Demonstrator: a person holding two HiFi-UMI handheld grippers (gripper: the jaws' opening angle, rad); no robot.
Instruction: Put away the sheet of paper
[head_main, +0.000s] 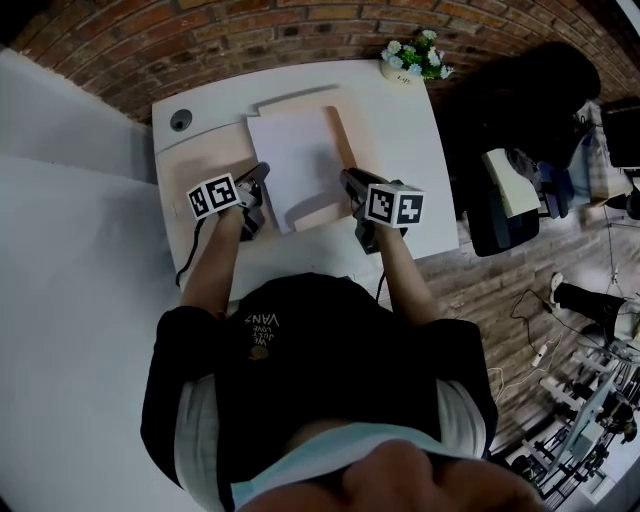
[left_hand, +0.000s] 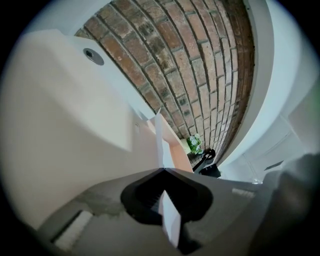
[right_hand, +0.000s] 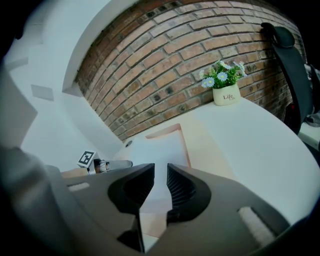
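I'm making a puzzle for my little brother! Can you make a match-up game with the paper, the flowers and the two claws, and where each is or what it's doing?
Things:
1. sheet of paper
2. flower pot
3. left claw
4. right claw

Places or states:
A. at the far corner of the desk
B. jaws a little apart
C. over the tan board
D. shut on the paper's edge

Pairs: 1-C, 2-A, 3-D, 4-B

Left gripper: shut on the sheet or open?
Shut on the sheet of paper: the left gripper has its fingers together, the sheet's edge pinched between them.
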